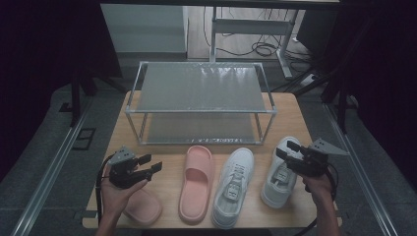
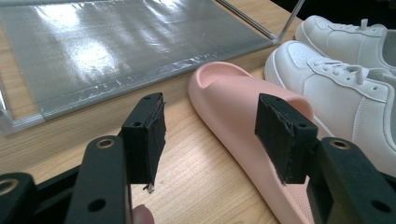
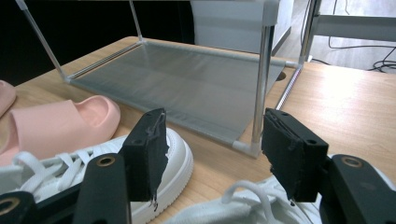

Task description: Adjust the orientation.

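Since both grippers hover with jaws apart, left gripper [image 1: 147, 165] near the pink slide [image 1: 196, 182] and right gripper [image 1: 289, 150] over the outer white sneaker [image 1: 279, 178], I'd guess the shoes lined up before the rack [image 1: 199, 88] on the wooden tabletop [image 1: 167, 187] go onto its shelves, dark room all around.

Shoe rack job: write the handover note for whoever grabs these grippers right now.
Left gripper: open, holds nothing, hovering above one pink slipper, pointed toward the other pink slipper.
Right gripper: open, holds nothing, hovering over the right white sneaker.
Things: the slippers and the left white sneaker lie in a row on the table in front of the shoe rack.
Done: nothing shelved; both rack shelves are bare.
Left: probably all four shoes onto the rack, starting with those nearest the grippers.
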A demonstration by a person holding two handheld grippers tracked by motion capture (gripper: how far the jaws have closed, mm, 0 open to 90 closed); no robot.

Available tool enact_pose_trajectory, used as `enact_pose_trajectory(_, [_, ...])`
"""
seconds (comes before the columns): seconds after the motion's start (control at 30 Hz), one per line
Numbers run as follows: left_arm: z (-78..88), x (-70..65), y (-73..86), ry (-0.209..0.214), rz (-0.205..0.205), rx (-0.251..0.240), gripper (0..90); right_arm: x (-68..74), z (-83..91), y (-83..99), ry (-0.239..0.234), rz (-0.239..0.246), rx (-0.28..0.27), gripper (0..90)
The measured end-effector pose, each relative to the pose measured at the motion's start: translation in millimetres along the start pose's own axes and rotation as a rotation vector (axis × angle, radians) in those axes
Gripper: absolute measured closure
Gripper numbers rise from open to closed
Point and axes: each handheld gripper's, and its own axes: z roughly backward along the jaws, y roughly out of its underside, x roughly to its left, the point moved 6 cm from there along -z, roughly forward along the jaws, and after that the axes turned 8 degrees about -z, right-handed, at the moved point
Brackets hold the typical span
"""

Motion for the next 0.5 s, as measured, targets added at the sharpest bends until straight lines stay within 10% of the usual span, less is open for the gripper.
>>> enact_pose_trajectory(0.37, [-6.7,0.5,3.3,0.024,0.002,0.017,44.2,1.7,0.0,10.0,0.012,0.022,0.035,40.6])
enact_pose_trajectory(0.5, [-6.0,-0.9,8.7,0.018,-0.010,0.038,60.3,2.7,-2.1,10.7,0.030,0.026,0.039,39.9])
